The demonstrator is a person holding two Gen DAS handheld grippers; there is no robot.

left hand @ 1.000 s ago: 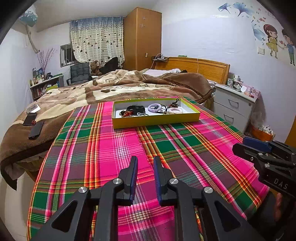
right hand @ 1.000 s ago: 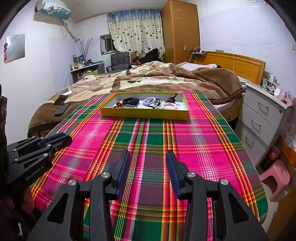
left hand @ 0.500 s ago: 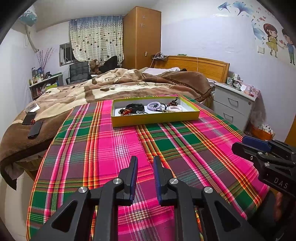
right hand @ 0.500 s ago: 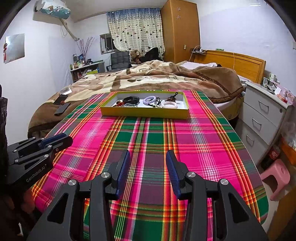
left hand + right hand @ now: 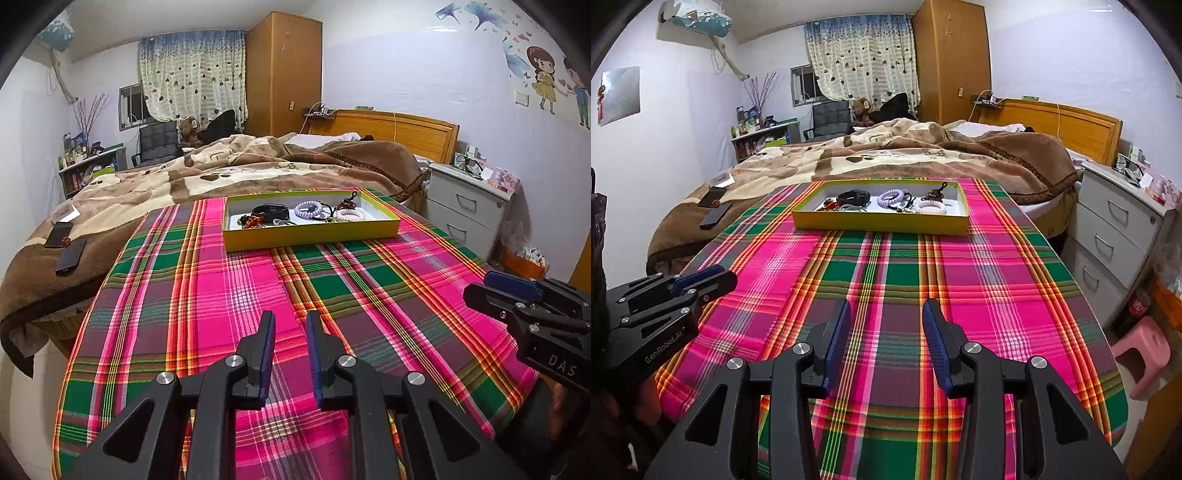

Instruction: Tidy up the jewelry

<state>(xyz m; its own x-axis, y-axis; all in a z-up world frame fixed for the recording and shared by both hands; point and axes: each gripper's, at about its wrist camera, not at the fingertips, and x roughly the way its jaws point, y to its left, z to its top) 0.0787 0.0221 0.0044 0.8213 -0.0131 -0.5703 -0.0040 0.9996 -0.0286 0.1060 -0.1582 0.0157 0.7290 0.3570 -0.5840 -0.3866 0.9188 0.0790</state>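
**Jewelry tray at the far end, both grippers empty**

A shallow rectangular yellow-green tray (image 5: 881,223) with a white floor sits at the far end of the worktop, on a woven pink, green and orange plaid cloth (image 5: 979,280). Inside lie a lilac spiral coil (image 5: 891,198), a pale pink coil (image 5: 931,206), a black band (image 5: 854,196) and a tangle of reddish beads (image 5: 250,221), too small to sort out. The left gripper (image 5: 290,328) and right gripper (image 5: 886,317), matte black with ribbed blue pads, stand apart over the near cloth, holding nothing.
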